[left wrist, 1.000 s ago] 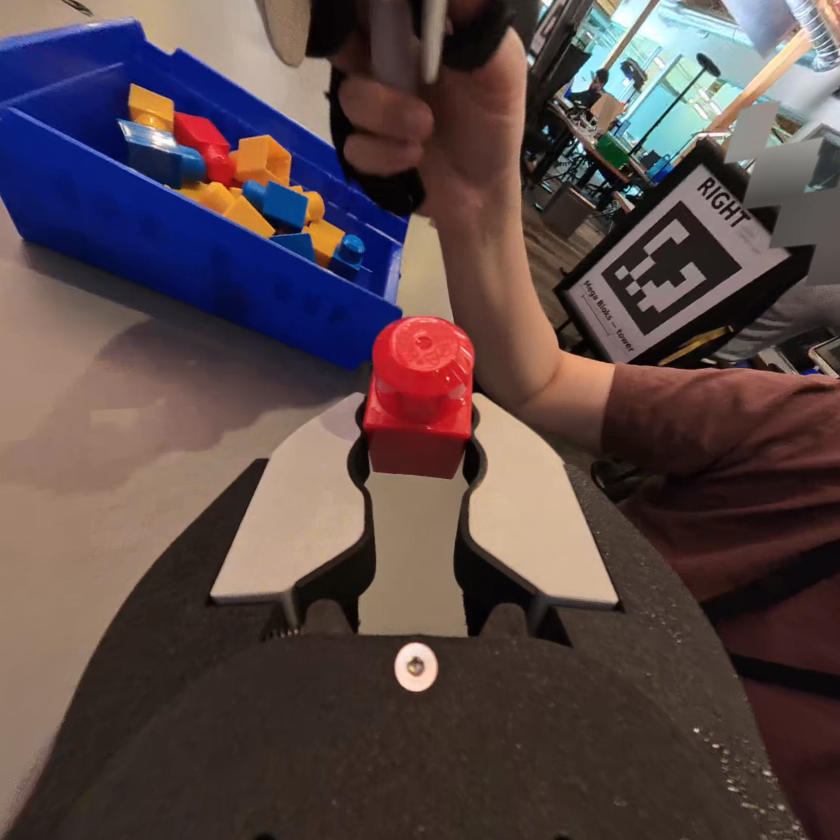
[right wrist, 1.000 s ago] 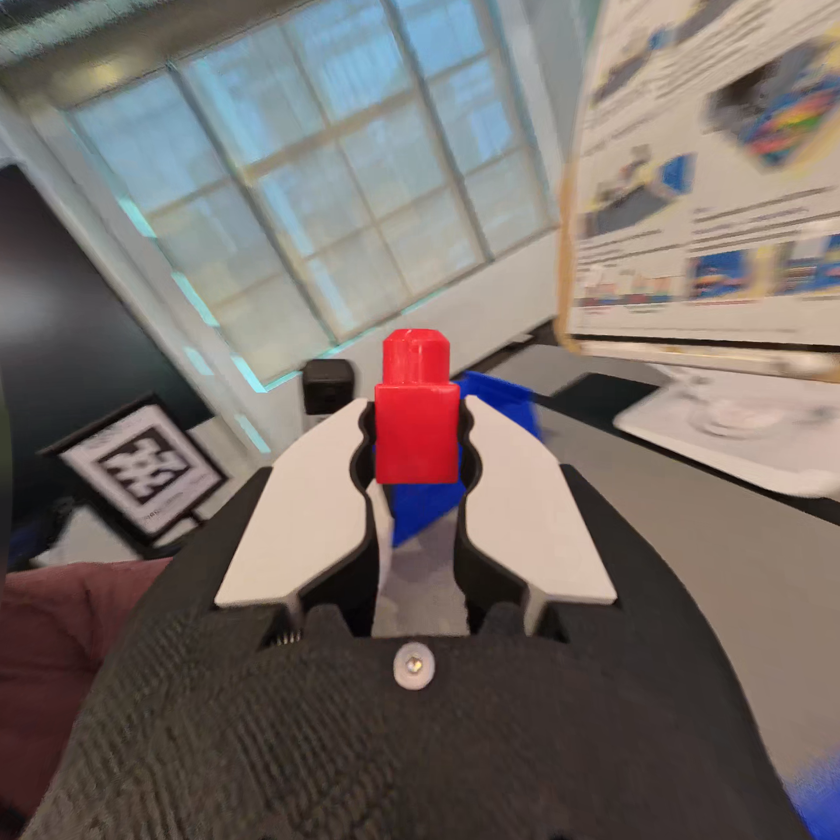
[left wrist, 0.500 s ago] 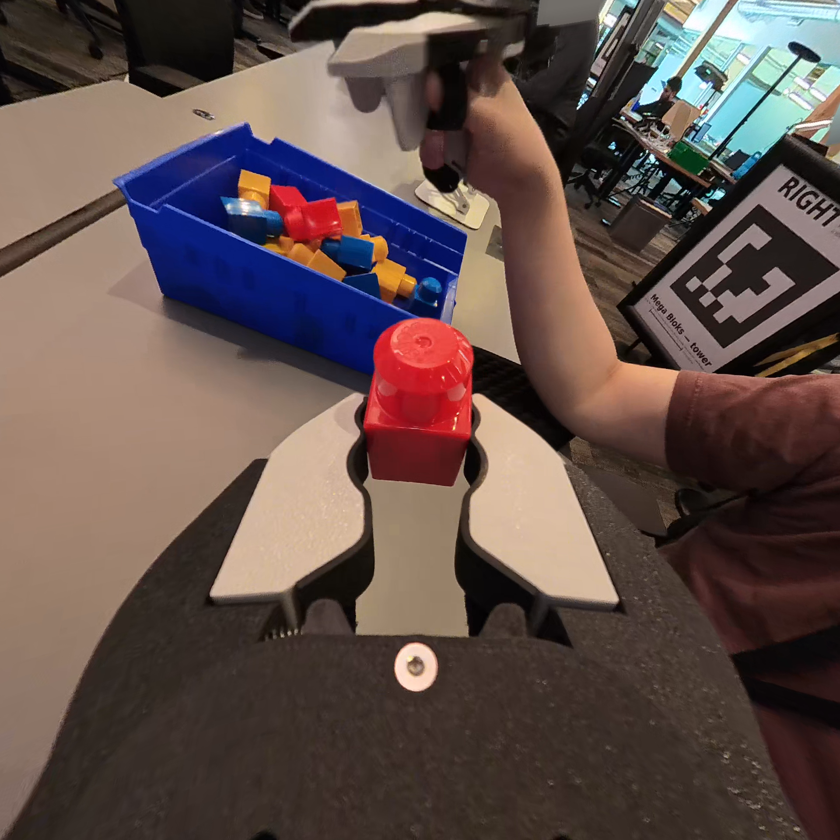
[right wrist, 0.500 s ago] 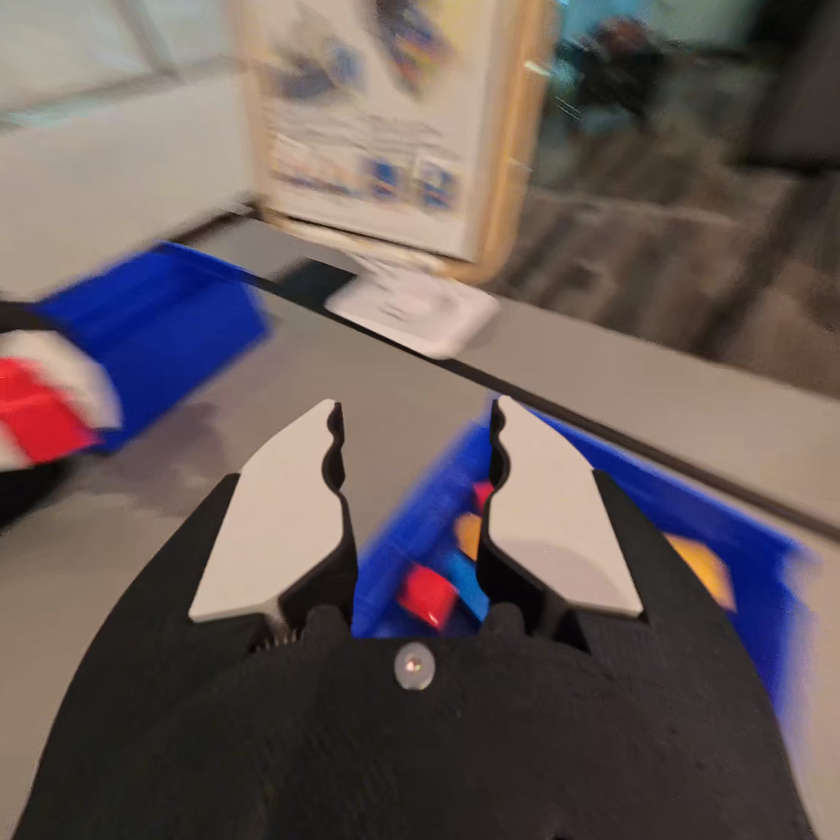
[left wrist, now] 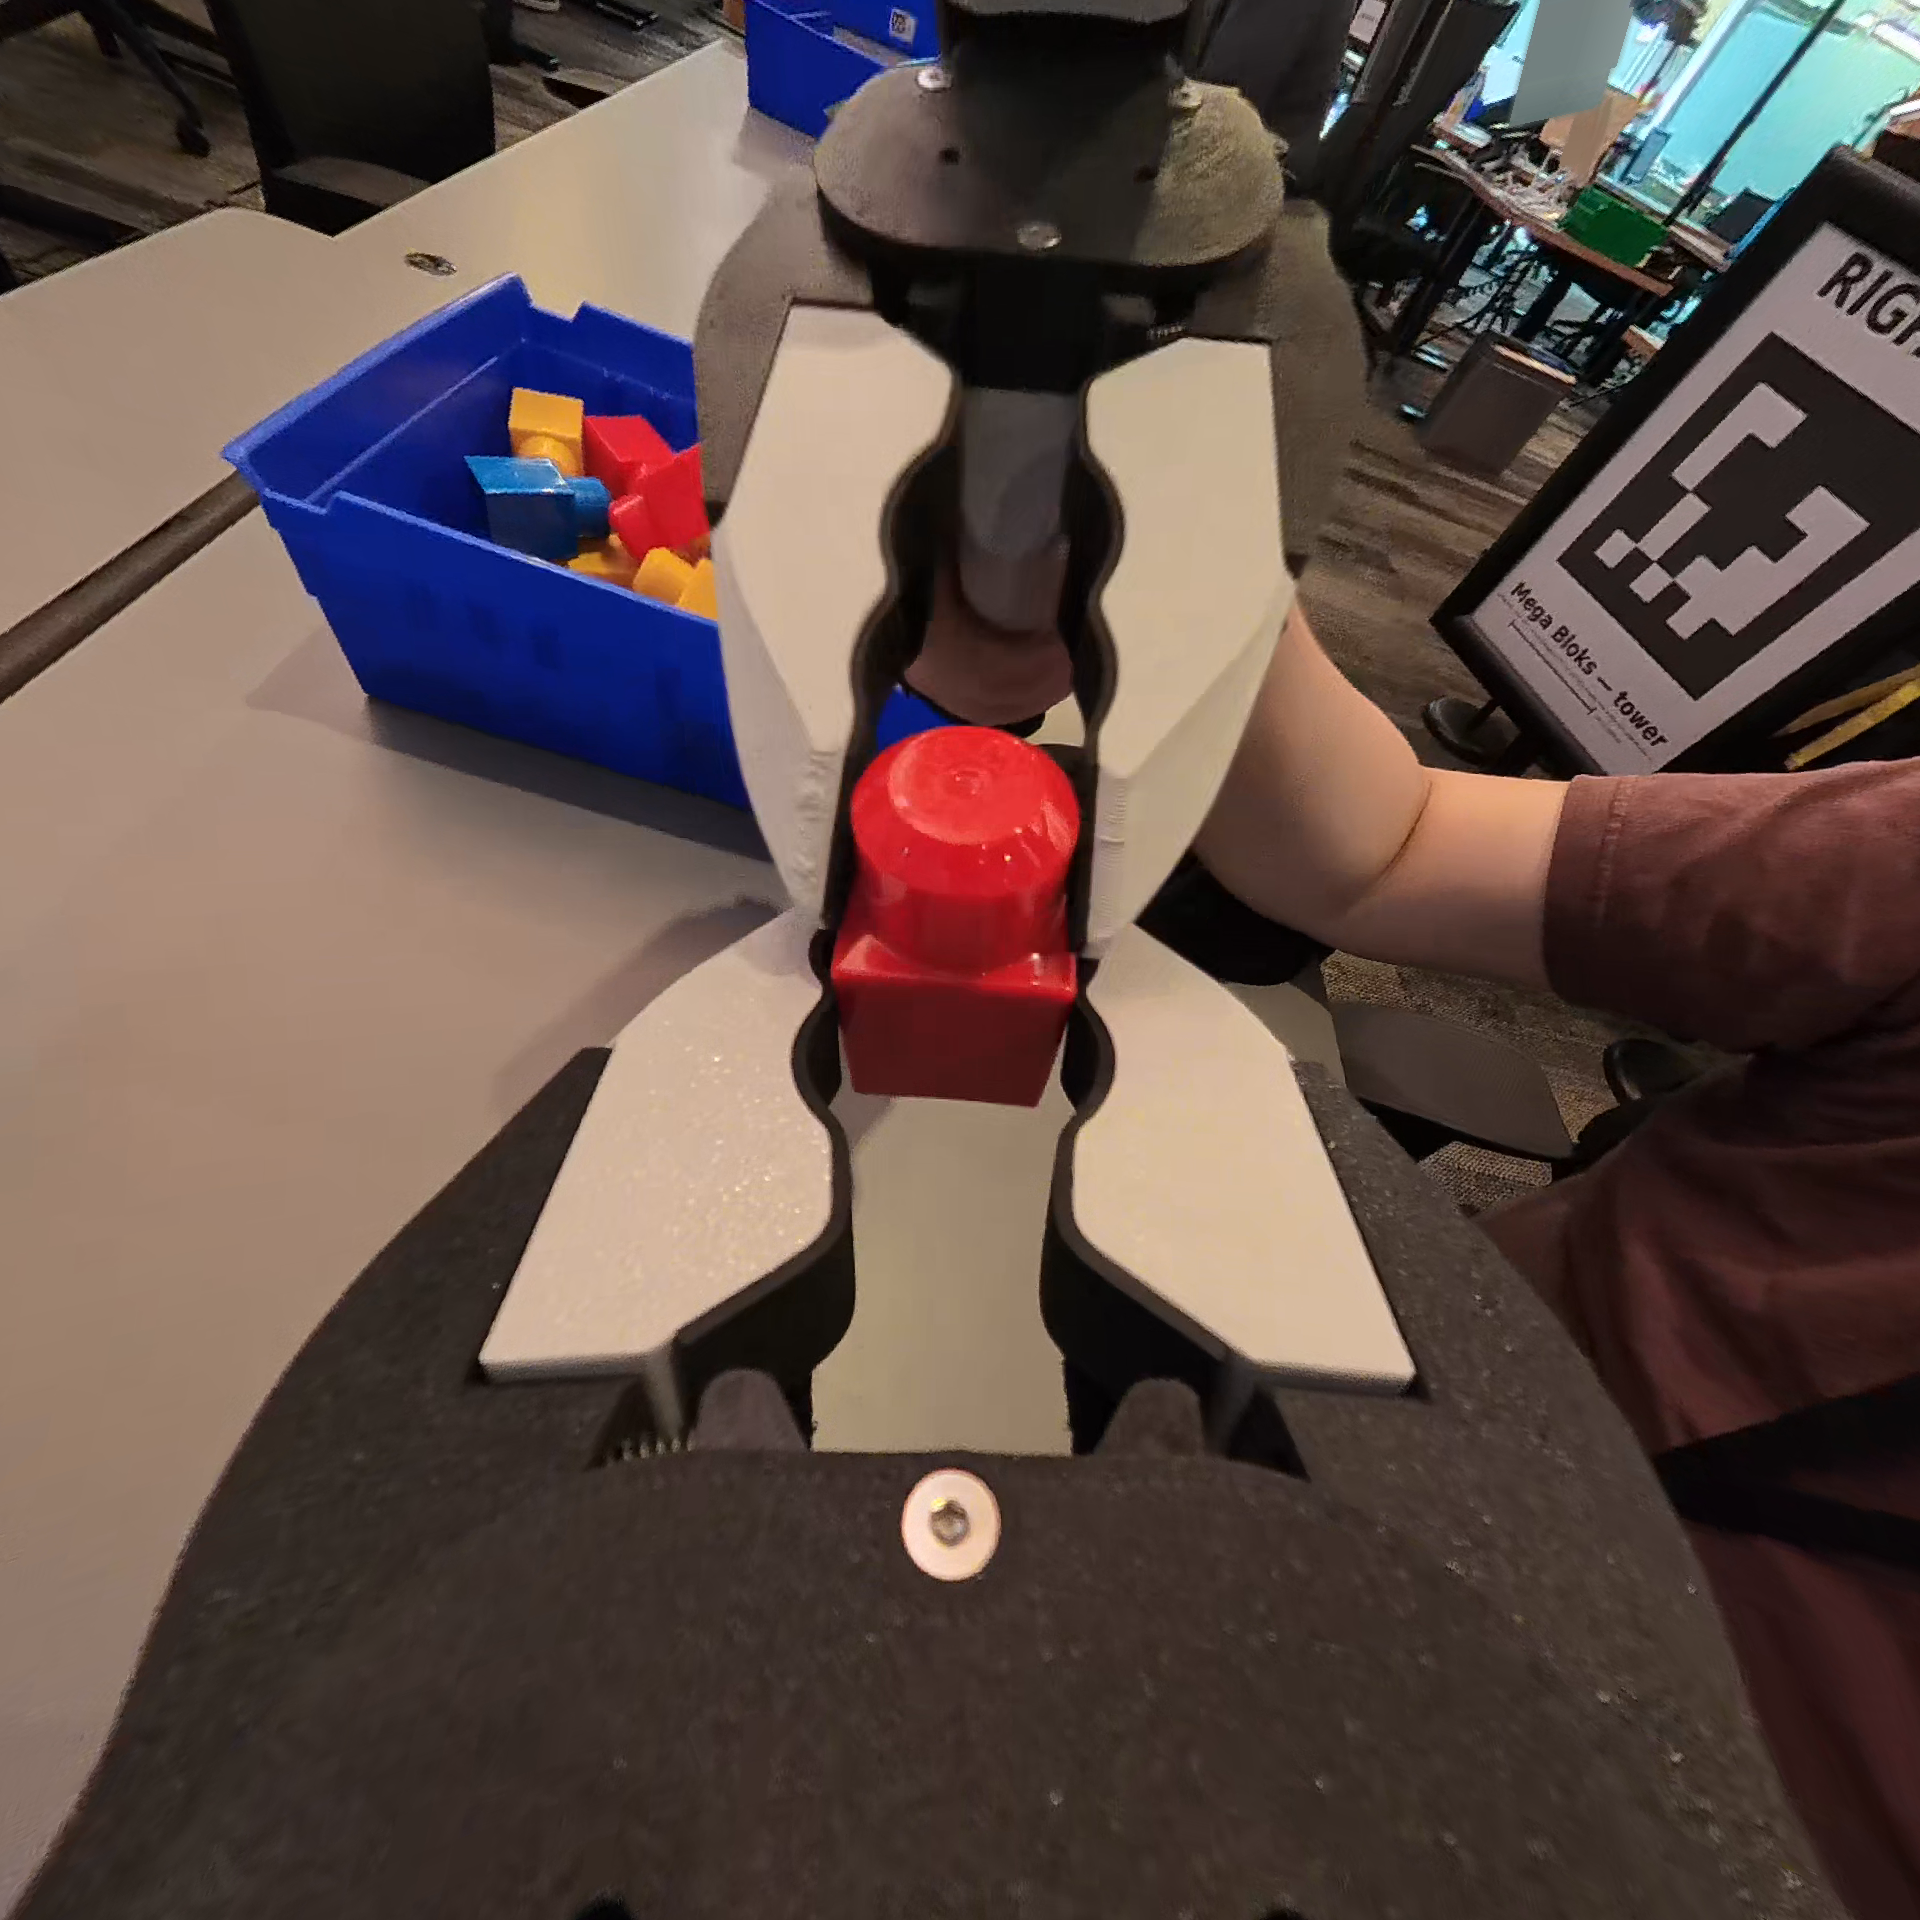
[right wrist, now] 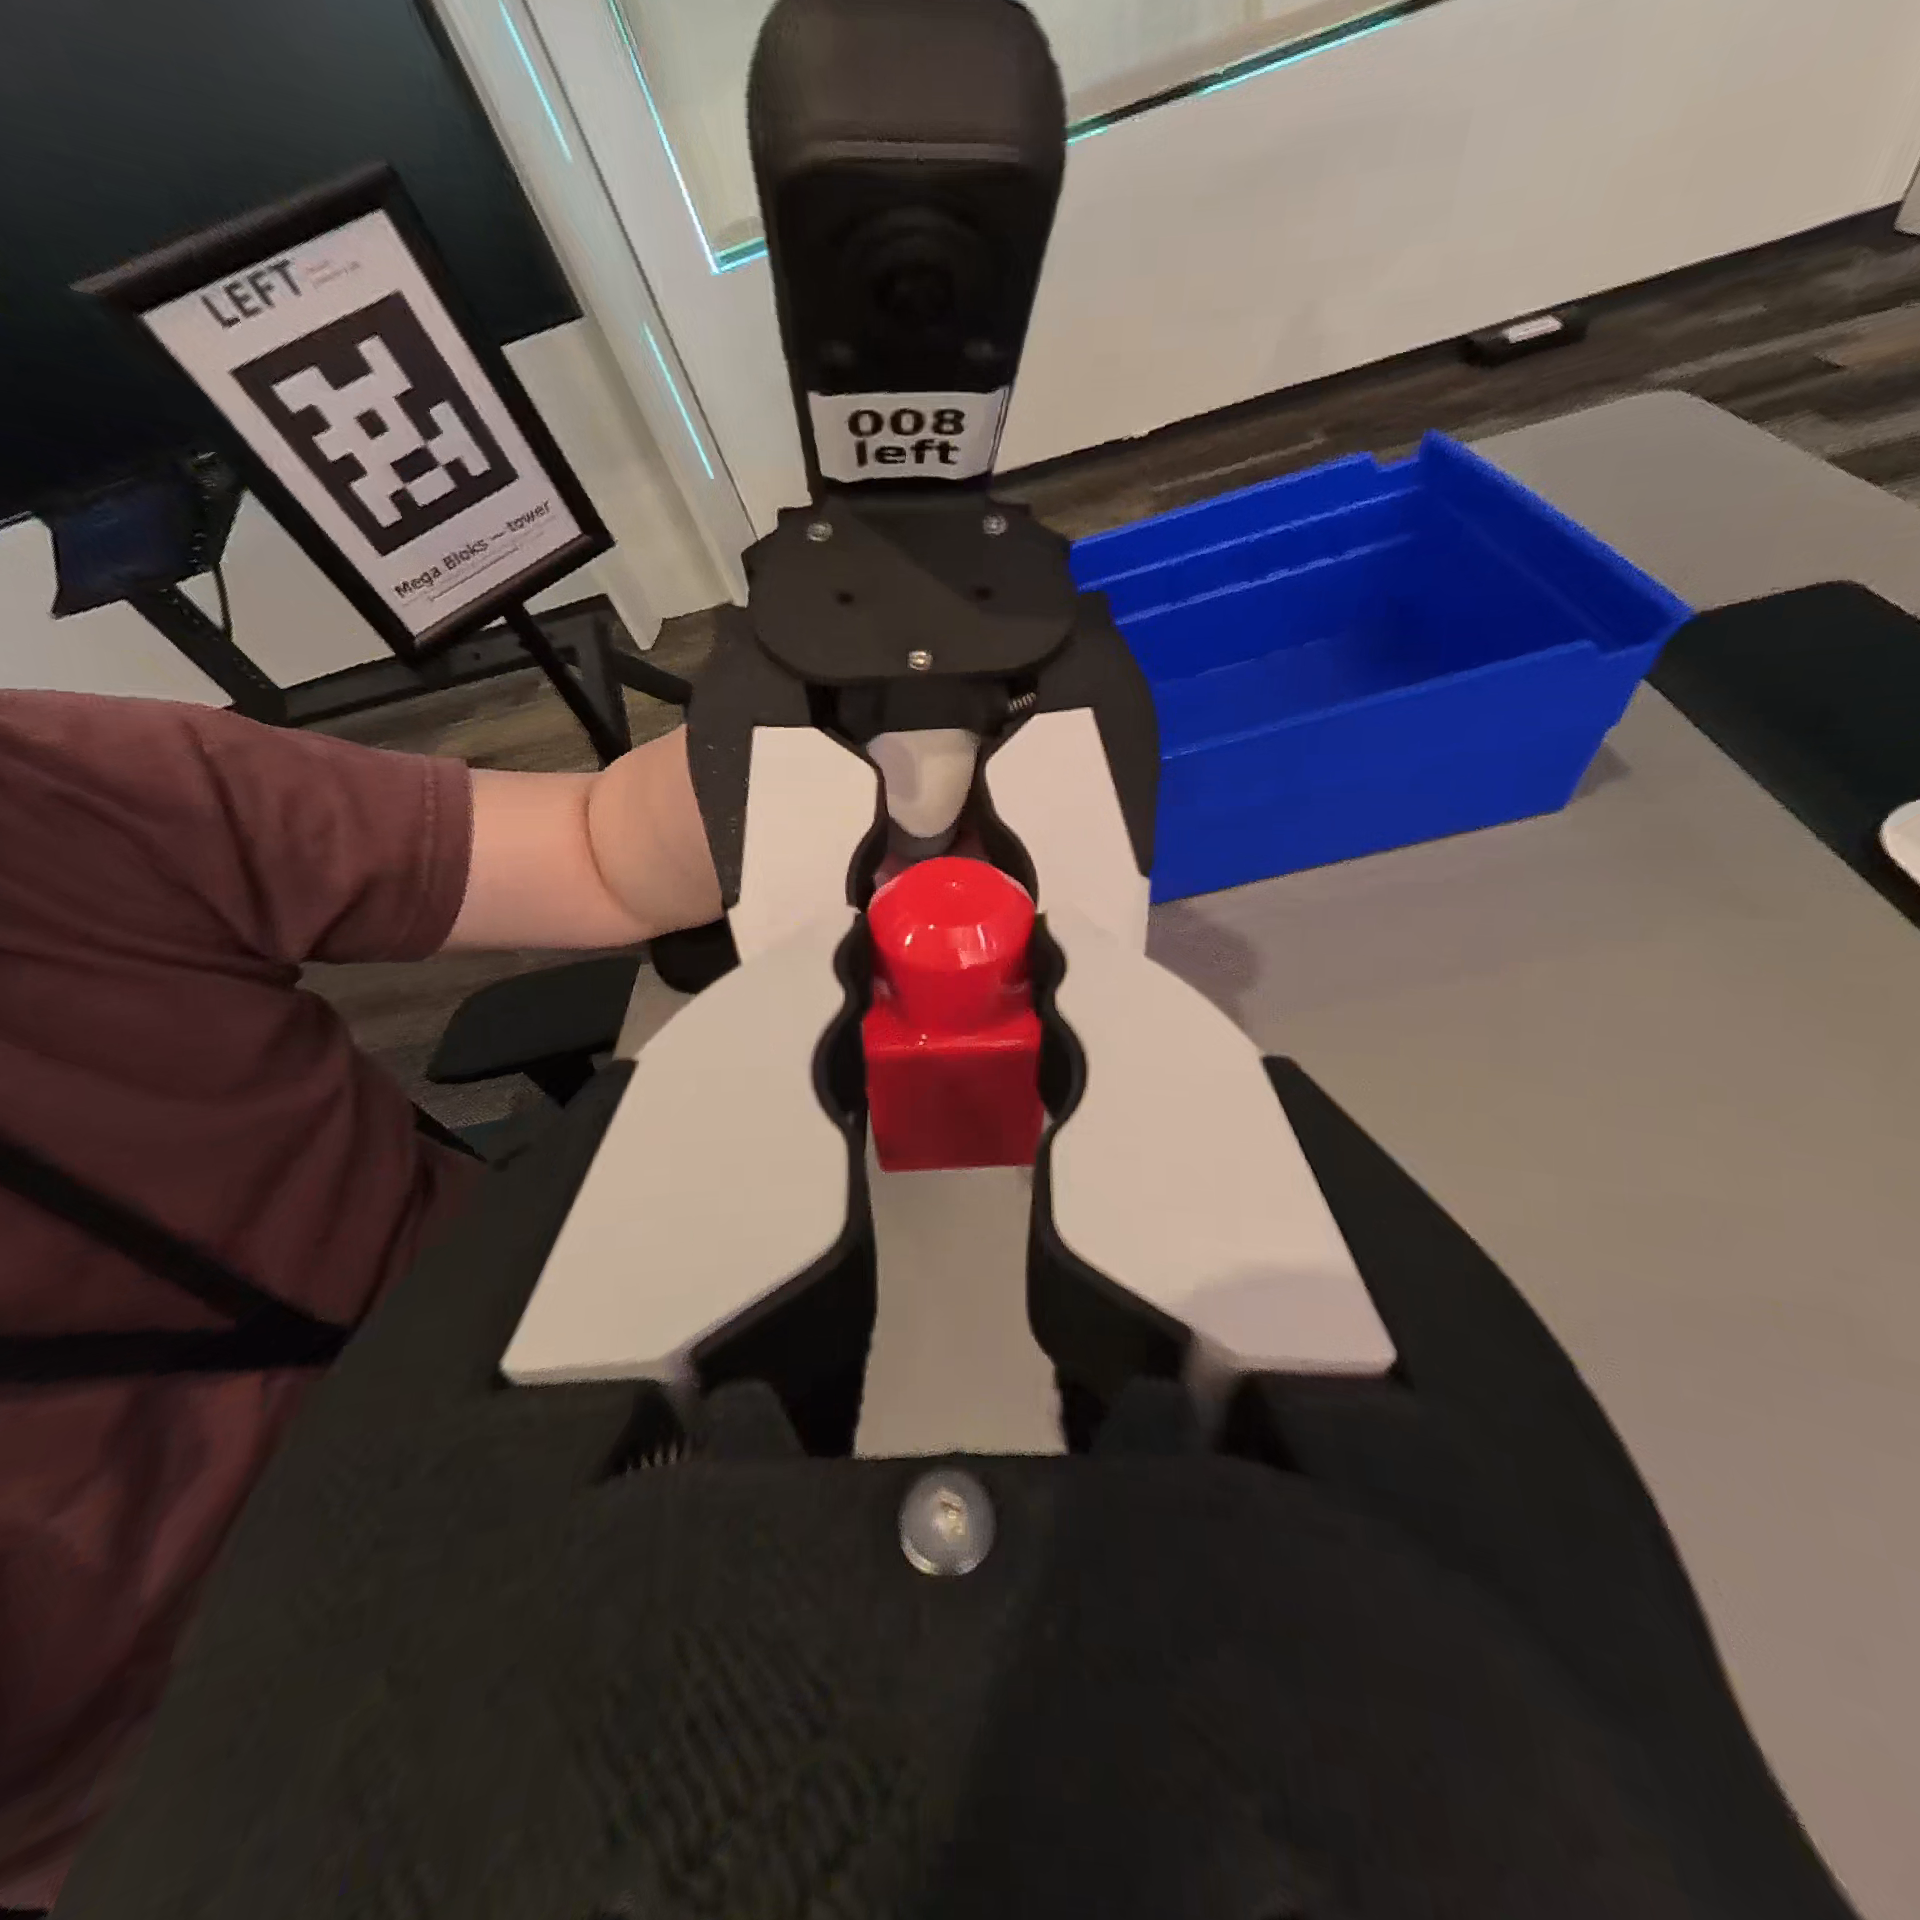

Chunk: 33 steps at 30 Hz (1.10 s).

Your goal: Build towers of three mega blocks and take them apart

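One red mega block (left wrist: 951,1029) is held over the grey table (left wrist: 260,935), stud up. My left gripper (left wrist: 951,966) is shut on its square base. My right gripper (left wrist: 961,894) faces it from the far side, and its pads press on the round stud. In the right wrist view the same red block (right wrist: 951,1091) sits between my right gripper's fingers (right wrist: 951,966), with the left gripper (right wrist: 940,904) opposite. What is under the block is hidden.
A blue bin (left wrist: 468,623) holding red, yellow and blue blocks stands at the left on the table. A second blue bin (right wrist: 1382,707) shows no blocks. Two framed marker signs (left wrist: 1714,520) (right wrist: 364,416) stand off the table. The person's arms reach in from the side. Across from one pair of fingers to the other is roughly 5 centimetres.
My right gripper let go of its own red block over the bin, opened wide, swung round to face the left gripper and closed on the stud of the left's block. The left gripper kept its hold.
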{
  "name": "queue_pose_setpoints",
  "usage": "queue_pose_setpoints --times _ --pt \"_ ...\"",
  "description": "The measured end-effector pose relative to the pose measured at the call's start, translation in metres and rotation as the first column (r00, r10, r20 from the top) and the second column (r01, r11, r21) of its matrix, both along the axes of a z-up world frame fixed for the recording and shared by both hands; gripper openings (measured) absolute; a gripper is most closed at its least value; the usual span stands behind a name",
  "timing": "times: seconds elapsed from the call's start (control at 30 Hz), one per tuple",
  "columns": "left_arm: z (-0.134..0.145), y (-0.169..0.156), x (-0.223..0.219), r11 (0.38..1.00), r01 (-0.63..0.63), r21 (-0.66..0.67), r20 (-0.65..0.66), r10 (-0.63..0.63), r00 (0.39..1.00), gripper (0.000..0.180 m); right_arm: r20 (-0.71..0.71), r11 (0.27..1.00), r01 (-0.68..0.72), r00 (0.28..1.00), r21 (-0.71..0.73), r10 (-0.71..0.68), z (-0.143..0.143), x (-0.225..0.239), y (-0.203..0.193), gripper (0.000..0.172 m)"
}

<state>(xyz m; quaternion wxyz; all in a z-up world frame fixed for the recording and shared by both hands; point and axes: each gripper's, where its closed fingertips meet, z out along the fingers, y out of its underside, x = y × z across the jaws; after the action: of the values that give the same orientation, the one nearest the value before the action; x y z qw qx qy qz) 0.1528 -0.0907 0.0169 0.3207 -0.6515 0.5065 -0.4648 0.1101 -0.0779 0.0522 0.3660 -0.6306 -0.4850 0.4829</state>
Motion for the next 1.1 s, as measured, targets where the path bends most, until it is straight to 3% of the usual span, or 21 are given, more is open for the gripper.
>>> queue_pose_setpoints --times 0.07,0.13,0.2,0.27,0.3,0.37,0.43,0.5,0.6,0.67,0.73,0.8,0.93,1.1 --pt "0.001 0.0 -0.001 1.0 -0.001 -0.008 0.003 0.001 1.0 0.042 0.009 1.0 0.011 1.0 0.019 -0.011 0.002 0.005 0.002 0.03" --pt "0.0 0.007 -0.006 0.999 -0.039 0.003 -0.022 0.039 0.999 0.069 0.003 0.995 0.072 0.997 0.069 -0.072 0.013 0.023 0.011 0.03" --pt "0.002 0.024 -0.015 0.99 -0.118 0.083 -0.041 0.122 0.992 0.079 0.013 0.983 0.155 0.987 0.099 -0.157 0.024 0.057 0.021 0.03" --pt "0.009 0.047 -0.029 0.951 -0.241 0.193 -0.034 0.252 0.967 0.085 0.131 0.911 0.379 0.907 0.16 -0.4 0.015 0.115 0.051 0.03" --pt "0.015 0.058 -0.036 0.92 -0.301 0.25 -0.017 0.315 0.949 0.088 0.222 0.838 0.504 0.81 0.208 -0.543 0.002 0.153 0.069 0.03" --pt "0.024 0.082 -0.054 0.828 -0.438 0.349 0.013 0.463 0.886 0.088 0.429 0.7 0.661 0.569 0.27 -0.702 -0.034 0.227 0.088 0.03" --pt "0.029 0.105 -0.078 0.694 -0.557 0.456 0.025 0.615 0.788 0.089 0.545 0.63 0.73 0.426 0.263 -0.722 -0.064 0.273 0.094 0.03" --pt "0.032 0.122 -0.102 0.554 -0.635 0.538 0.035 0.738 0.674 0.092 0.572 0.591 0.773 0.383 0.232 -0.725 -0.083 0.292 0.103 0.031" --pt "0.035 0.139 -0.135 0.352 -0.668 0.656 0.046 0.865 0.5 0.095 0.581 0.535 0.785 0.288 0.312 -0.762 -0.091 0.311 0.115 0.061" --pt "0.039 0.143 -0.148 0.249 -0.654 0.715 0.08 0.899 0.43 0.094 0.581 0.528 0.771 0.259 0.357 -0.771 -0.088 0.314 0.115 0.062" --pt "0.042 0.145 -0.156 0.187 -0.633 0.751 0.101 0.915 0.39 0.09 0.561 0.518 0.771 0.26 0.37 -0.786 -0.081 0.315 0.114 0.062" --pt "0.042 0.146 -0.161 0.167 -0.632 0.757 0.099 0.927 0.363 0.092 0.546 0.472 0.789 0.213 0.394 -0.81 -0.074 0.326 0.111 0.062" --pt "0.037 0.147 -0.167 0.193 -0.646 0.738 0.059 0.936 0.347 0.095 0.545 0.341 0.834 0.058 0.434 -0.836 -0.069 0.374 0.097 0.062" --pt "0.025 0.153 -0.185 0.236 -0.672 0.702 -0.025 0.951 0.307 0.102 0.577 0.216 0.92 -0.012 0.326 -0.817 -0.089 0.426 0.076 0.063"
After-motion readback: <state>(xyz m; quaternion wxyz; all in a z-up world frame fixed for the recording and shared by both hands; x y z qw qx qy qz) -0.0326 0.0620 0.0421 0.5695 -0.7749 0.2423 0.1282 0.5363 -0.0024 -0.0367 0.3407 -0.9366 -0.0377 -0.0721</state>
